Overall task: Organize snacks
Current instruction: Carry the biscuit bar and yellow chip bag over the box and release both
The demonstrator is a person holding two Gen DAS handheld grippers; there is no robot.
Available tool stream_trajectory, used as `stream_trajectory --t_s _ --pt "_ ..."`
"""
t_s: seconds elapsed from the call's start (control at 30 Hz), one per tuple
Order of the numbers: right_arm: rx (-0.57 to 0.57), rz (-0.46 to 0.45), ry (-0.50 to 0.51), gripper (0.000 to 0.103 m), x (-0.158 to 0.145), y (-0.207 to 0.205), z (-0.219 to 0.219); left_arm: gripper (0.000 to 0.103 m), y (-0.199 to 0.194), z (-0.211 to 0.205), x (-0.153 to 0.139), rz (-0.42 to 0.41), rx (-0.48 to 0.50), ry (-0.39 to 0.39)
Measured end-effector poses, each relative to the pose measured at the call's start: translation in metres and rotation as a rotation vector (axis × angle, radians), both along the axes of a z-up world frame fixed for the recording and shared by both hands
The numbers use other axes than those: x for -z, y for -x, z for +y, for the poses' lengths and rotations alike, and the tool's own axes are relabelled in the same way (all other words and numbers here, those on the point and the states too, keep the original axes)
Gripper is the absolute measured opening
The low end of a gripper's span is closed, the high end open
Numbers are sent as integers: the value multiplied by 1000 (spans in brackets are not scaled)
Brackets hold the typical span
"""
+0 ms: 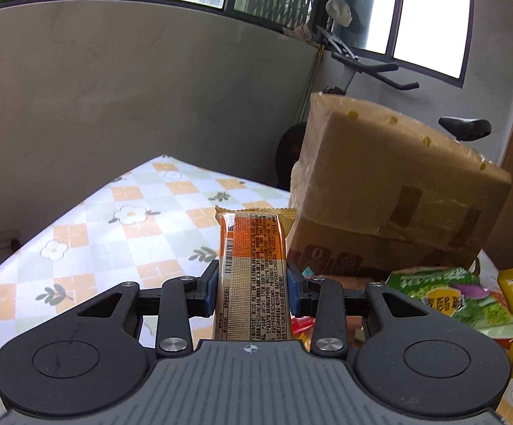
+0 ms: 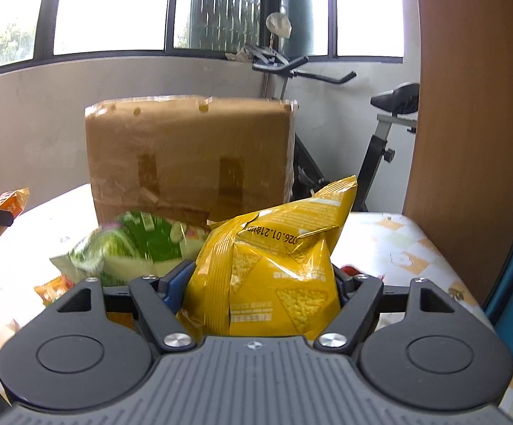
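Observation:
My left gripper (image 1: 252, 285) is shut on a long orange snack bar (image 1: 251, 248), label side up, held above the flowered tablecloth (image 1: 79, 241). A puffy yellow chip bag (image 2: 274, 269) stands upright between the blue pads of my right gripper (image 2: 260, 283), which is shut on it. A green snack bag (image 2: 129, 248) lies on the table just left of the yellow one; the left wrist view shows this green snack bag (image 1: 458, 294) at the right. The far end of the orange bar (image 2: 10, 200) and the left gripper's tip appear at the left edge of the right wrist view.
A taped cardboard box (image 1: 398, 191) stands at the back of the table, seen head-on as the cardboard box (image 2: 189, 156) in the right wrist view. More snack packets (image 2: 52, 288) lie near the front. An exercise bike (image 2: 380, 131) and a brown panel (image 2: 469, 124) stand behind.

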State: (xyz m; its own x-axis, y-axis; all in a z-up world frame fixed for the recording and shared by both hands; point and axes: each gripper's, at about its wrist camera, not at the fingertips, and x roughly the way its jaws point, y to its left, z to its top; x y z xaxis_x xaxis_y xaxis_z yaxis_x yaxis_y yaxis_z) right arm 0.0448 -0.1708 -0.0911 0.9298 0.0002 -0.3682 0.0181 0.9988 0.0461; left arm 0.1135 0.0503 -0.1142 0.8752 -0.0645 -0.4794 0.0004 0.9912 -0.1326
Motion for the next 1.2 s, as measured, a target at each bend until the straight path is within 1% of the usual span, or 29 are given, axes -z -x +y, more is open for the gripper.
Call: stream_trajectory --t_s 0.43,0.63,0.77,1.0,1.2 --pt "-39 -144 25 76 -63 -20 -11 39 -8 -23 -60 -123 75 11" --pt "-59 -187 44 76 -85 -40 -10 39 -19 -34 -82 -167 107 41" --pt "-64 -206 50 76 -94 -57 -10 39 -35 -46 -95 -192 129 47" --pt "-90 -265 68 76 -122 -81 -9 39 -67 -71 -118 -224 167 50" --pt "-103 -259 79 76 -131 -106 -12 39 -93 -88 -126 -216 198 39"
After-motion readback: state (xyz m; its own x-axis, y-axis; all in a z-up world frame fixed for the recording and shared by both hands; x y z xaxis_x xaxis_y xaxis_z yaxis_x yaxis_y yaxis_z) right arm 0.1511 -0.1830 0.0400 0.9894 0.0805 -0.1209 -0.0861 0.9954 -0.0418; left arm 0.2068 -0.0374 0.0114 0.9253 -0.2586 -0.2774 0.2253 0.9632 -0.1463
